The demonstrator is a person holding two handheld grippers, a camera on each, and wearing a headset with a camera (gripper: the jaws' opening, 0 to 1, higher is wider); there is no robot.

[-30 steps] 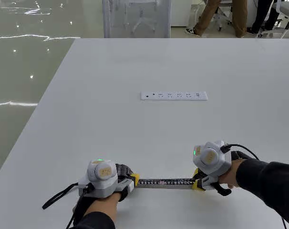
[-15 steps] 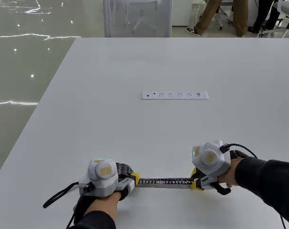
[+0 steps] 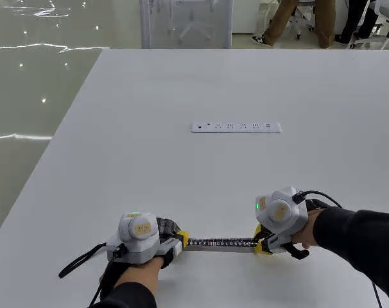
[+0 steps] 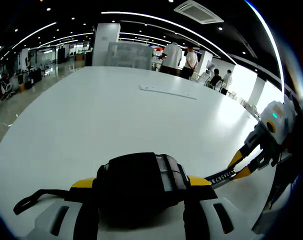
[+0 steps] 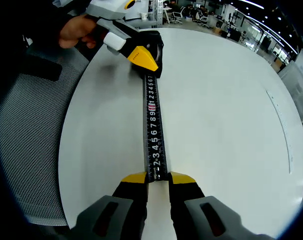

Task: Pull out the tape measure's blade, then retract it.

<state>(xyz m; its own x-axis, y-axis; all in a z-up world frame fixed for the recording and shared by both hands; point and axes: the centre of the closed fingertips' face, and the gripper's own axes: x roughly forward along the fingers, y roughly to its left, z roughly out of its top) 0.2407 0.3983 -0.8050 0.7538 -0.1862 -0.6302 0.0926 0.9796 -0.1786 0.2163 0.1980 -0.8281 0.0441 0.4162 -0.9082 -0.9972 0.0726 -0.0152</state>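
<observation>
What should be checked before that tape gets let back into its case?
1. Left gripper shut on the tape measure case: ok.
2. Right gripper shut on the end of the blade: ok.
3. Blade straight and unkinked between the two grippers, low over the table: ok.
4. Nothing on the blade's run; the power strip lies well off toward the far side: ok.
5. Black strap trails away from the blade, on the case's other side: ok.
6. Lock on the case released: cannot tell, the gripper covers it.
</observation>
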